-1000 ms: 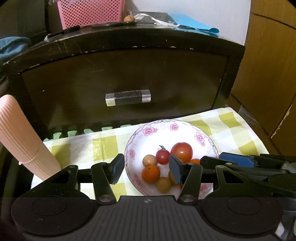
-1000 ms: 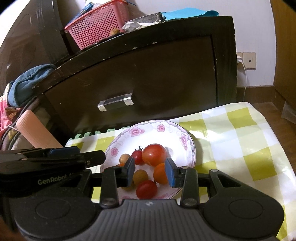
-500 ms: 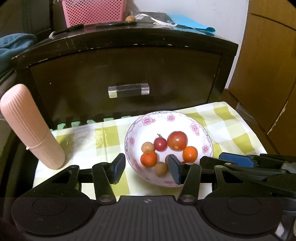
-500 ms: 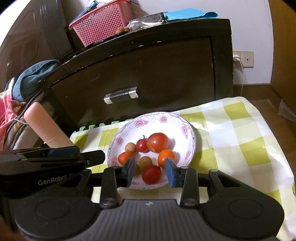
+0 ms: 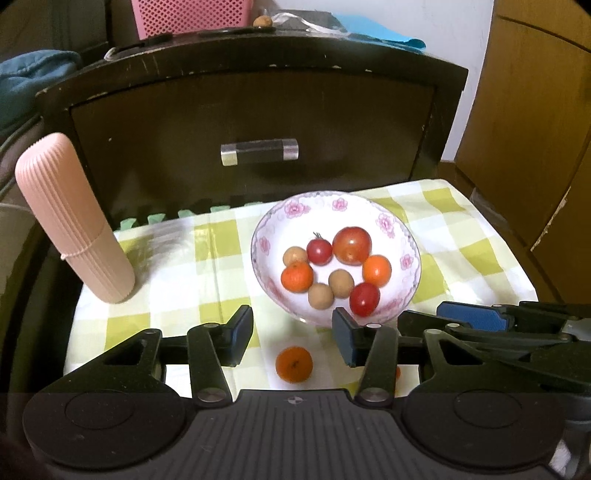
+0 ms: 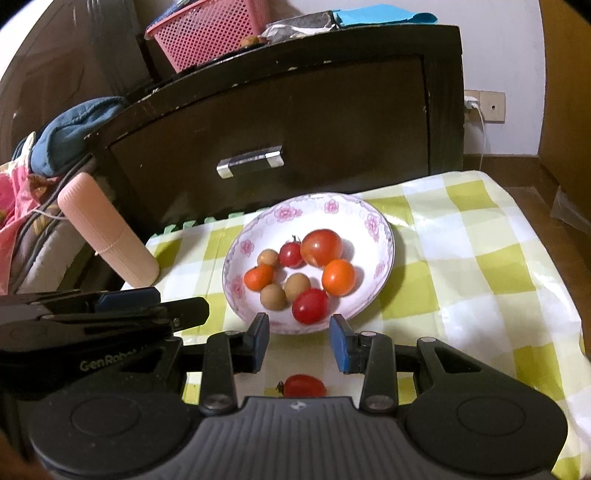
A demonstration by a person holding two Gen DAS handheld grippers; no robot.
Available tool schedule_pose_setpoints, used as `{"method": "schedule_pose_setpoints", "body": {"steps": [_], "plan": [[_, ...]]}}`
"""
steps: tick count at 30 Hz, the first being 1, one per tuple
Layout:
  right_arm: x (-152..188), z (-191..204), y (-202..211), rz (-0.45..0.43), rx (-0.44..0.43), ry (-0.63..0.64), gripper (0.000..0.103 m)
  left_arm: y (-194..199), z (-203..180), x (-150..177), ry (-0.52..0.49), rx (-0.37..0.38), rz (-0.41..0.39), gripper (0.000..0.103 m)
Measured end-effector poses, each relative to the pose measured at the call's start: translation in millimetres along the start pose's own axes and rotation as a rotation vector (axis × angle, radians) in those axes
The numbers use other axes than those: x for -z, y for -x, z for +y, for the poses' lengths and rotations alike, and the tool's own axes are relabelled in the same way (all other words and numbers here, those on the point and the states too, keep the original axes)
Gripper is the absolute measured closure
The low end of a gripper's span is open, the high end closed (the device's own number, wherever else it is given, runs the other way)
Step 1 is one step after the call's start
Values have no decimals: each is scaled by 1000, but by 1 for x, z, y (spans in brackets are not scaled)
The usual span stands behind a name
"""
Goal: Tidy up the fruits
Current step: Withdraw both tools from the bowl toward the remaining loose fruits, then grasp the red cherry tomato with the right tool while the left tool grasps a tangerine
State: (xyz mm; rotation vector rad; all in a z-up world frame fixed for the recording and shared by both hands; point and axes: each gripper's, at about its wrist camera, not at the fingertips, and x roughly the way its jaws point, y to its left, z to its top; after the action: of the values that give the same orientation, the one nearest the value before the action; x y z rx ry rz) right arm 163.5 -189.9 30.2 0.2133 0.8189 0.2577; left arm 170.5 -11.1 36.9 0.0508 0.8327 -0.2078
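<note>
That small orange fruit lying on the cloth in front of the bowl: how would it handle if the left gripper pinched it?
The orange fruit looks round, so a nudge would probably roll it on the glossy tablecloth. Its skin seems soft; a gentle pinch likely suffices. It looks small and probably light.

Ahead of you stands a dark wooden drawer cabinet (image 5: 258, 122) with chipped edges and a clear bar handle (image 5: 259, 151), and on its top sit a pink mesh basket (image 6: 210, 33) and a blue sheet (image 6: 380, 16). Behind it you see a white wall (image 6: 495, 55) with a socket (image 6: 487, 106) and plugged-in white cable, and to the right a brown wooden door panel (image 5: 524, 129). A yellow-and-white checked cloth (image 6: 472, 258) covers the low surface before the cabinet, with bedding (image 6: 26, 192) piled at the left.
</note>
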Motion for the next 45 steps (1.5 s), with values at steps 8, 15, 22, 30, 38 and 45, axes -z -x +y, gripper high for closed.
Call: {"method": "schedule_pose_setpoints", "body": {"steps": [8,15,22,30,38,45], "plan": [[12,6,-1,39,0,12,68,-2,4,13,8,2,34,49],[21,4,-9,69,-17,52,65,-12,13,23,9,7,76,33],[31,5,-26,122,-11,122,65,-23,18,31,-4,-2,127,31],[37,3,-46,162,-37,188,64,-27,23,28,22,20,140,28],[35,2,-60,159,-32,200,64,-31,25,27,32,31,153,27],[37,11,-60,157,-15,246,67,-35,25,29,27,28,161,27]]}}
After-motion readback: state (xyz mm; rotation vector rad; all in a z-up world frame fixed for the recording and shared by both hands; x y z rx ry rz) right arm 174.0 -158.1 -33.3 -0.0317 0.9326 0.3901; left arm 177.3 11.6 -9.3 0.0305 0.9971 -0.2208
